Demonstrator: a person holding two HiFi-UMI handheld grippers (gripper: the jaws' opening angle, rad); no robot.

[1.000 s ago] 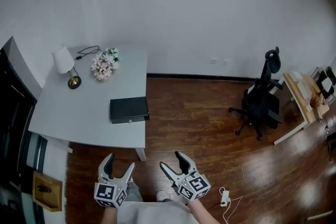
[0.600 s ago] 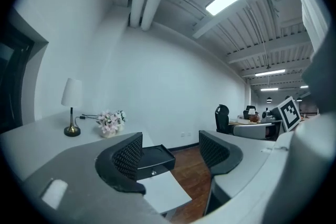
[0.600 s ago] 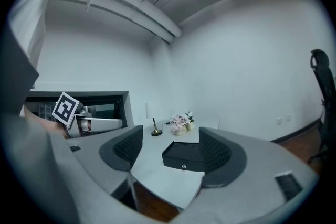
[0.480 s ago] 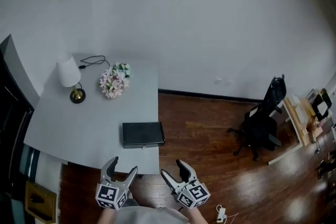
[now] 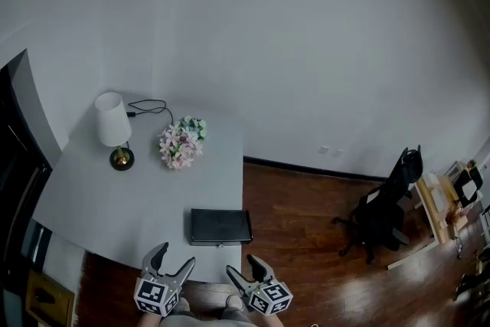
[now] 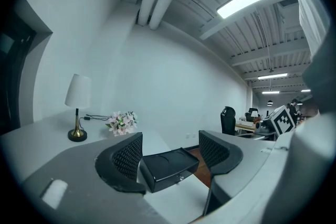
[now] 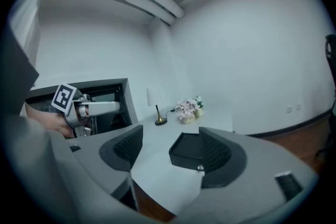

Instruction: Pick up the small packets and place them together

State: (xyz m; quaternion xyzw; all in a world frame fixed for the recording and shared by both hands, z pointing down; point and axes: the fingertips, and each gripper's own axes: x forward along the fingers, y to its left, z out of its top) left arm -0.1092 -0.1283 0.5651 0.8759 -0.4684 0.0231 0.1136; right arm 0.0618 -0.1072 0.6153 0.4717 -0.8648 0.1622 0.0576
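Note:
I see no small packets in any view. A flat black box (image 5: 220, 226) with a small front knob lies near the front edge of the grey table (image 5: 115, 203). My left gripper (image 5: 174, 256) hangs open at the table's near edge, just left of the box, nothing between its jaws. My right gripper (image 5: 241, 266) is open too, just in front of the box's right end. In the left gripper view the box (image 6: 168, 165) shows beyond the open left gripper (image 6: 170, 150). In the right gripper view the open right gripper (image 7: 169, 150) frames the box (image 7: 186, 150).
A white-shaded lamp (image 5: 113, 130) with a cable and a bunch of pink and white flowers (image 5: 182, 142) stand at the table's back. A dark cabinet (image 5: 15, 165) flanks the left. A black office chair (image 5: 387, 210) and a desk (image 5: 440, 207) stand on the wooden floor at right.
The table and black box have slid down the head view toward the grippers; more wall shows. Both grippers stay open, now right at the table's near edge.

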